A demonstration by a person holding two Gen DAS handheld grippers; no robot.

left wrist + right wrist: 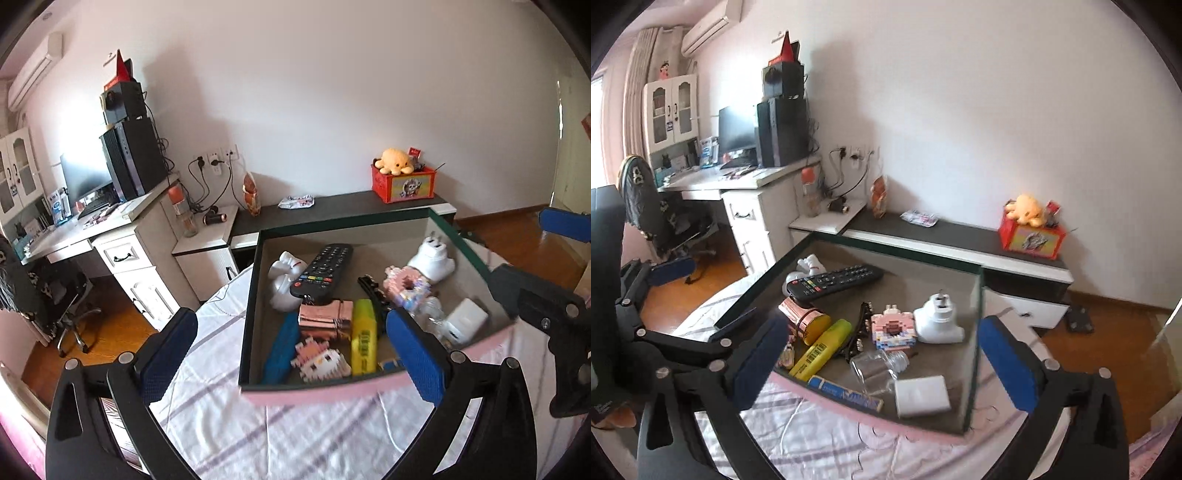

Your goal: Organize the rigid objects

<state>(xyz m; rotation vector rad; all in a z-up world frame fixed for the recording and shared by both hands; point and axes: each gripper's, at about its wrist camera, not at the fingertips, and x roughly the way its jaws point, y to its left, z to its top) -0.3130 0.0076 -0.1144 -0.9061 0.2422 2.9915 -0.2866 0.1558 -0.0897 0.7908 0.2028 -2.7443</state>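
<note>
- On the bed (295, 424), under a white sheet with purple stripes, a shallow open box (255, 295) with dark walls and a pink near edge is sitting with the rigid objects gathered inside it.
- Near each front corner of that box, both tools are hovering: the left gripper (291, 354) and the right gripper (882, 362) are each standing with jaws spread wide and nothing between the blue pads.
- Along the far-left part of the box, a black remote control (321, 271) is leaning on a white figurine (282, 280).
- Toward the far right, a white plug adapter (938, 319) is resting beside a pink block-built doughnut (894, 328).
- At the near right, a white charger block (921, 397) is lying beside a clear glass bottle (875, 365) on its side.
- Nearer the middle, a yellow highlighter (364, 336), a rose-gold cylinder (805, 319), a blue bar-shaped packet (846, 393) and a black hair clip (862, 325) are crowding together.
- Judging by the filled box and empty jaws, the gathering step is looking finished; any next move is calling for either tidying the jumble inside or gripping the box walls from both sides.
</note>
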